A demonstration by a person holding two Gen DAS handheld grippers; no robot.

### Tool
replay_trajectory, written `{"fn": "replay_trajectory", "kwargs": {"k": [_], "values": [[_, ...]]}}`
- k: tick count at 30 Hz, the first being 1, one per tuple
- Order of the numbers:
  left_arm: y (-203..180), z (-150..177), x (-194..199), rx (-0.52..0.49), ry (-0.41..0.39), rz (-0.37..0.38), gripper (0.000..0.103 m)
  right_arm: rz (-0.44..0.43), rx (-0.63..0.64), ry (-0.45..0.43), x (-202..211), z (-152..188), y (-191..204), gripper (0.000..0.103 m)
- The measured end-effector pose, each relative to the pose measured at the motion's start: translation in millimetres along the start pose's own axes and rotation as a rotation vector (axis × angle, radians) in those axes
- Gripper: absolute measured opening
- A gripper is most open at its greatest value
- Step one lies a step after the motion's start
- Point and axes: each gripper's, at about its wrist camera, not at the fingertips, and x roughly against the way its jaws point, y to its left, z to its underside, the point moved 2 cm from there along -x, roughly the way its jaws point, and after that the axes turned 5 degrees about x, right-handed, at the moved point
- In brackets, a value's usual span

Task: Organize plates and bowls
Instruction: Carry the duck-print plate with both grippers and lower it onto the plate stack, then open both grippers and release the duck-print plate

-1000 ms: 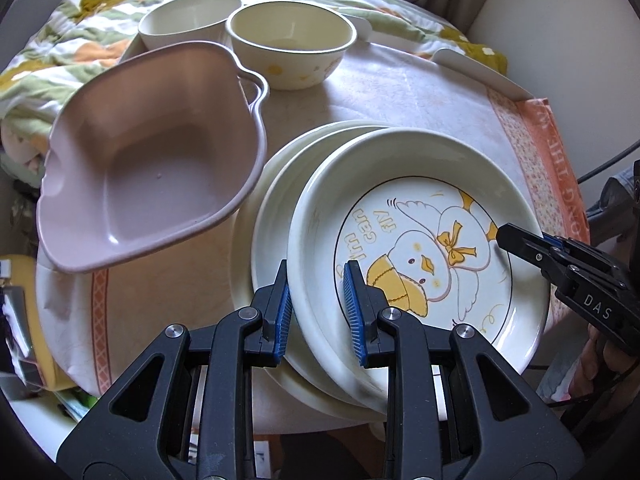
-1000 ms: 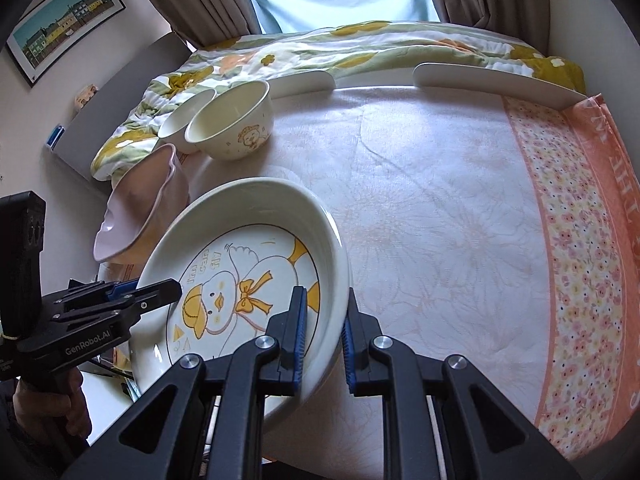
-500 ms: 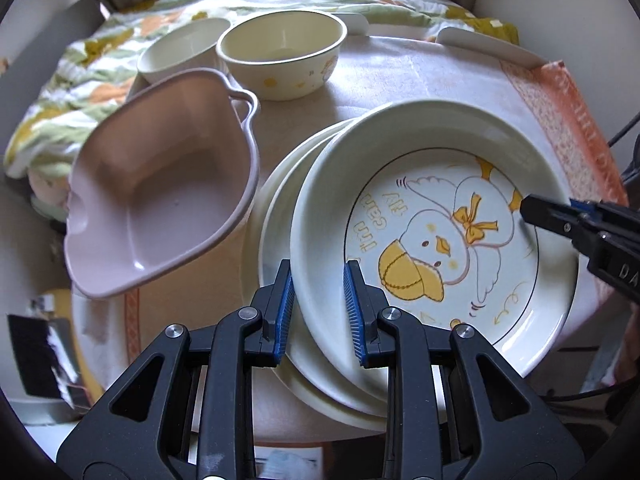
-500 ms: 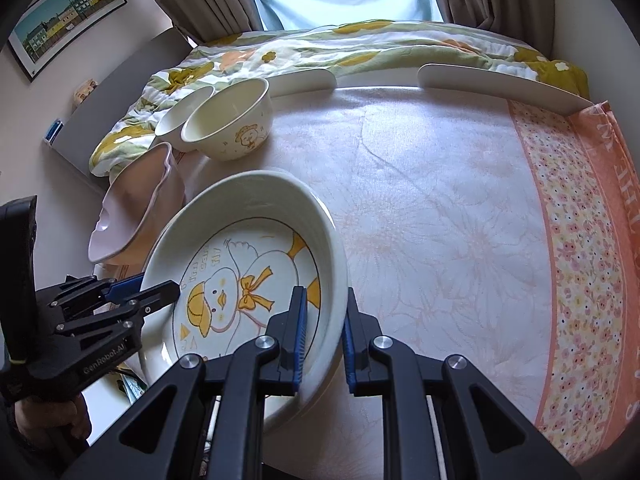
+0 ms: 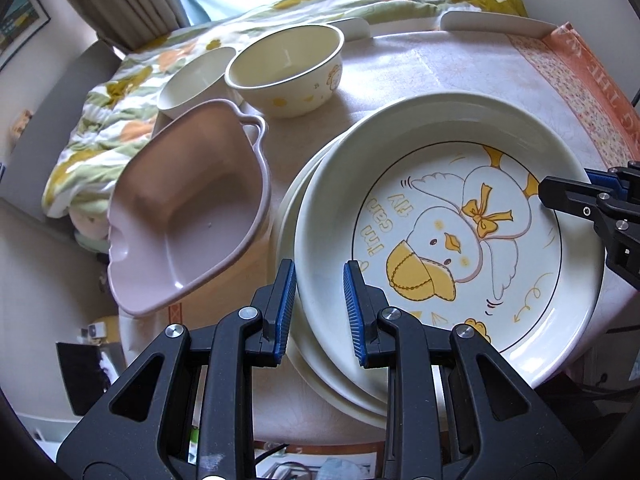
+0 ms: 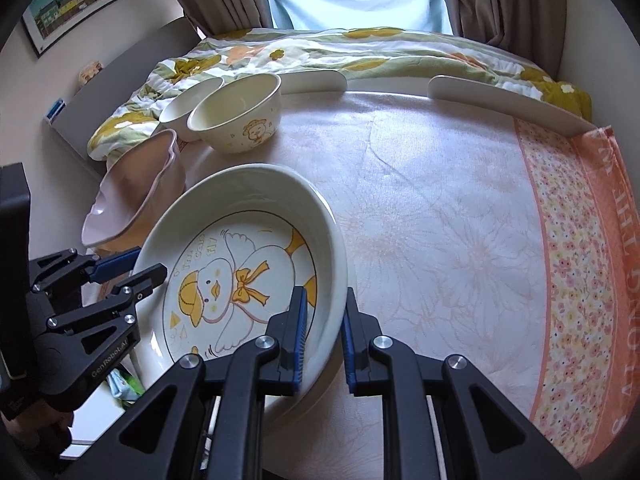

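Observation:
A white duck-print plate (image 5: pixel 448 240) sits on top of plain white plates (image 5: pixel 292 216) at the table's near edge; it also shows in the right wrist view (image 6: pixel 240 276). My left gripper (image 5: pixel 320 312) straddles the duck plate's left rim, jaws slightly apart around it. My right gripper (image 6: pixel 324 336) grips the plate's right rim between its blue pads. A pink heart-shaped bowl (image 5: pixel 188 212) lies left of the stack. A cream bowl (image 5: pixel 288 72) and a smaller white bowl (image 5: pixel 192 80) stand behind it.
A round table with a floral pink cloth (image 6: pixel 460 220) extends right and back. Two white raised edge guards (image 6: pixel 500 100) line the far side. A flowered quilt (image 6: pixel 360 52) lies beyond. The floor drops off at the left.
Both grippers with the duck plate shifted slightly; the left camera rose and tilted, showing more of the far table. The right gripper keeps its hold on the rim.

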Motion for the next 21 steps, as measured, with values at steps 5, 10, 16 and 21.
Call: {"fn": "replay_trajectory", "kwargs": {"k": [5,10,16,21], "values": [[-0.5,0.8,1.2,-0.006,-0.003,-0.004,0.022,0.058,0.053,0.004,-2.7,-0.5,5.3,0.015],[-1.1,0.8,1.0,-0.011,0.001,-0.009,0.022,0.083,0.070,0.006,-3.3,-0.5,7.8,0.015],[-1.0,1.8,1.7,-0.015,0.003,-0.007,0.022,0.100,0.077,0.010,-3.8,-0.3,10.7,0.015],[-3.5,2.2,4.5,-0.050,-0.016,-0.063,0.022,0.107,0.078,0.011,-3.7,-0.4,12.0,0.015]]}}
